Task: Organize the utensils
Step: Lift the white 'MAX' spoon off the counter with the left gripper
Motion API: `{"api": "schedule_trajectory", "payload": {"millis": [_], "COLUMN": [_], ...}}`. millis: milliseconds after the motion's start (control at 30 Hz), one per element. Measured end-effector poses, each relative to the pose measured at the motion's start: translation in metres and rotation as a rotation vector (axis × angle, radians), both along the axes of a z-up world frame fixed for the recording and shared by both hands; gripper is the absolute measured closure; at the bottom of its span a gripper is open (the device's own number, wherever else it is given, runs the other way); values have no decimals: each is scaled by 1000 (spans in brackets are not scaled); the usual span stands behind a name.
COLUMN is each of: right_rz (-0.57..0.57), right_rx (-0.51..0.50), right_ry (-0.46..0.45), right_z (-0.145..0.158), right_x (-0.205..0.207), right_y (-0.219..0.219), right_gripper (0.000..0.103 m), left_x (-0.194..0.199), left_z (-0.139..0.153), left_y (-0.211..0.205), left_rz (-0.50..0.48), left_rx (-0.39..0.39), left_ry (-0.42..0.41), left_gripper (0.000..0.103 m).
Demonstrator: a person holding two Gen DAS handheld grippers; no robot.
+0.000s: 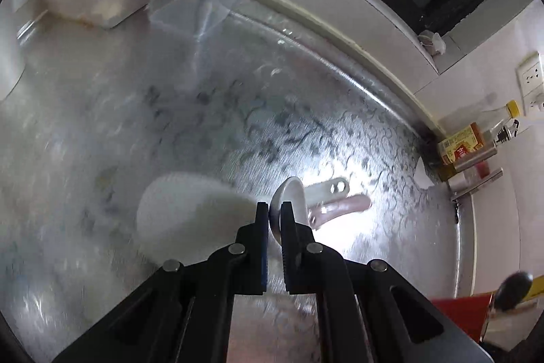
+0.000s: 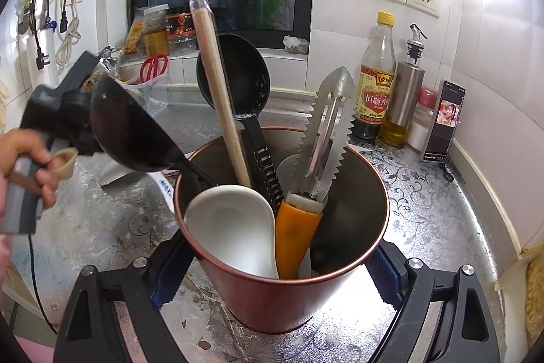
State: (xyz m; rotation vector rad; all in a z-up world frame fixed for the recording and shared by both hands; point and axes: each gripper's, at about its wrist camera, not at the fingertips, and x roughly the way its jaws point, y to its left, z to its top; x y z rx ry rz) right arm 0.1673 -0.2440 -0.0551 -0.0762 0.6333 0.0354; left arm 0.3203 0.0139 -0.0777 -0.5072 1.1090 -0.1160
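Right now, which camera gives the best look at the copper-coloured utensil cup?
The right wrist view: the copper-coloured utensil cup fills the middle of the frame between the right gripper's blue pads, rim and contents plain. The left wrist view shows only a red patch at its lower right edge, possibly the cup.

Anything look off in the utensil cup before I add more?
Yes. In the copper cup, the black ladle leans far out over the left rim, and the wooden handle is wrapped in clear plastic.
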Motion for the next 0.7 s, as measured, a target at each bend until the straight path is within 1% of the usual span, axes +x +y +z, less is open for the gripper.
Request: {"api": "schedule_trajectory", "payload": {"millis": [100, 267, 467, 533, 700], "right_rz": [0, -1, -5, -7, -11], "right_rx": [2, 6, 17, 23, 29], "right_ry": [-1, -4, -7, -8, -8], "right_z": [0, 0, 0, 1, 1], "right_x": [0, -1, -2, -2, -1], "right_y": [-1, -1, -1, -1, -2], "right_gripper": [11, 11, 11, 11, 11], "left_x": [-15, -38, -54, -58, -64], "left_z": [-4, -12, -25, -26, -24], "left_y": [1, 4, 11, 14, 22], "left_rz": [14, 18, 24, 26, 14], "left_rx": [-8, 2, 10, 4, 19], "left_ry": [17, 56, 109, 118, 108], "left_gripper": [97, 97, 96, 96, 96]}}
